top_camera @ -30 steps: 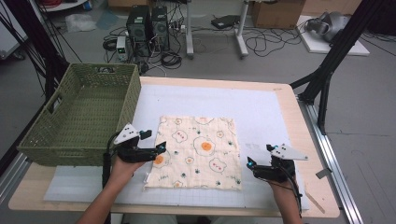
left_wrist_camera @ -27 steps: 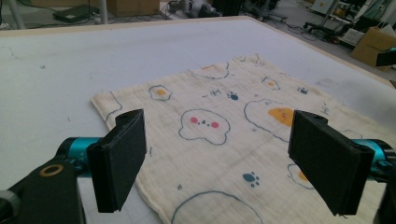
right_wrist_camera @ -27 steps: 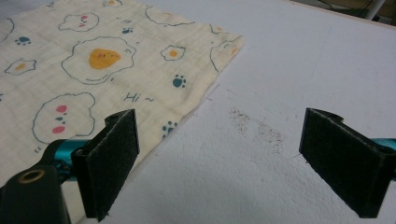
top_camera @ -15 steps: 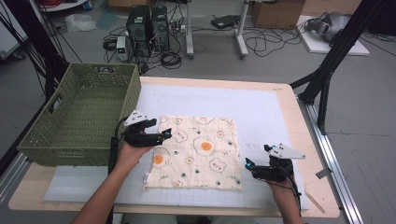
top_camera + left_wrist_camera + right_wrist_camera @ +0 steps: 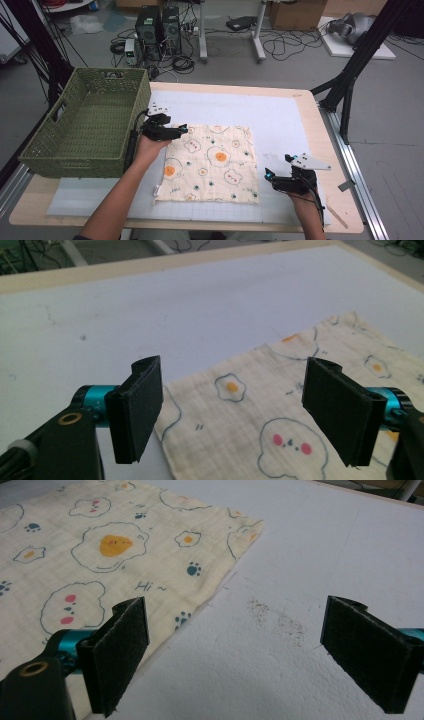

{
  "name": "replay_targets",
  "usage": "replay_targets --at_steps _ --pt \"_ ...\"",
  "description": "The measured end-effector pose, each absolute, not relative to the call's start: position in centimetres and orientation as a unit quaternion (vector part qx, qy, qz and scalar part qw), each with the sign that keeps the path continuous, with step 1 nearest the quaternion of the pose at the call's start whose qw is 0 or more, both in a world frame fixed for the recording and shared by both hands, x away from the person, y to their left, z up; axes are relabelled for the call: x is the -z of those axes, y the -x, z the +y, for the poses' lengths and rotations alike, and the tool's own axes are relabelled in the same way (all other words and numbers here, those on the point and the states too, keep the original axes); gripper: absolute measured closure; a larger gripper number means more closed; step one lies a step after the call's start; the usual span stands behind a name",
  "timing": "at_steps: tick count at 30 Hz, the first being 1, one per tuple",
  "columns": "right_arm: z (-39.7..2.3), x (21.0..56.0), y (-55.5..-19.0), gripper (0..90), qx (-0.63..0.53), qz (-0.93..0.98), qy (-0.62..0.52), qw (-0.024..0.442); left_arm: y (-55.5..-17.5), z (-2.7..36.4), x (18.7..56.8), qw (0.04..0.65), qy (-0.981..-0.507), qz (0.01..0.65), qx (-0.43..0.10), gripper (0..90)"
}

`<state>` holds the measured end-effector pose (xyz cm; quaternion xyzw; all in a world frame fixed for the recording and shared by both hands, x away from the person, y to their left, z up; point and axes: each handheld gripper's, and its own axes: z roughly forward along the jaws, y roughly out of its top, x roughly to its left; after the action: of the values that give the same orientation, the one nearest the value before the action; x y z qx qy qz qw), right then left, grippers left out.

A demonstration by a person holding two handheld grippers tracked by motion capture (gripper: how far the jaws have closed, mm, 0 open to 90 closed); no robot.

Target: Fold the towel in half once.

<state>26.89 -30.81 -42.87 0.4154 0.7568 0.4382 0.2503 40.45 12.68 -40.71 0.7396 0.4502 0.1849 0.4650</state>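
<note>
One cloth (image 5: 210,162) lies flat between two wide-open, empty tools, left (image 5: 179,130) and right (image 5: 268,175).

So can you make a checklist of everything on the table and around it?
Surface: white mat on a wooden table; dark smudge on the mat.
Job's things: printed cloth lying flat; green basket at the left, nothing seen inside.
Clutter: nothing seen.
Grippers: left gripper over the cloth's far left corner, fingers just been closing, not gripping; right gripper open beside the cloth's right edge.
Cables: one trailing from each gripper.
Surroundings: computer towers, floor cables.
</note>
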Motion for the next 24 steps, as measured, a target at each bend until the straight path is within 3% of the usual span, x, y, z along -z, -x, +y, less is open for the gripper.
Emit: replay_targets --at_steps 9,16,24 --pt "-30.7 43.0 -27.0 11.3 -0.438 0.759 -0.414 0.246 -42.1 12.8 43.0 0.418 -0.749 0.471 -0.205 39.8" --pt "-30.9 43.1 -27.1 11.3 -0.437 0.759 -0.417 0.245 -42.7 12.2 44.6 0.373 -0.771 0.469 -0.217 44.3" --pt "-30.9 43.2 -27.1 11.3 -0.435 0.759 -0.419 0.243 -42.7 12.2 44.9 0.377 -0.776 0.461 -0.21 52.7"
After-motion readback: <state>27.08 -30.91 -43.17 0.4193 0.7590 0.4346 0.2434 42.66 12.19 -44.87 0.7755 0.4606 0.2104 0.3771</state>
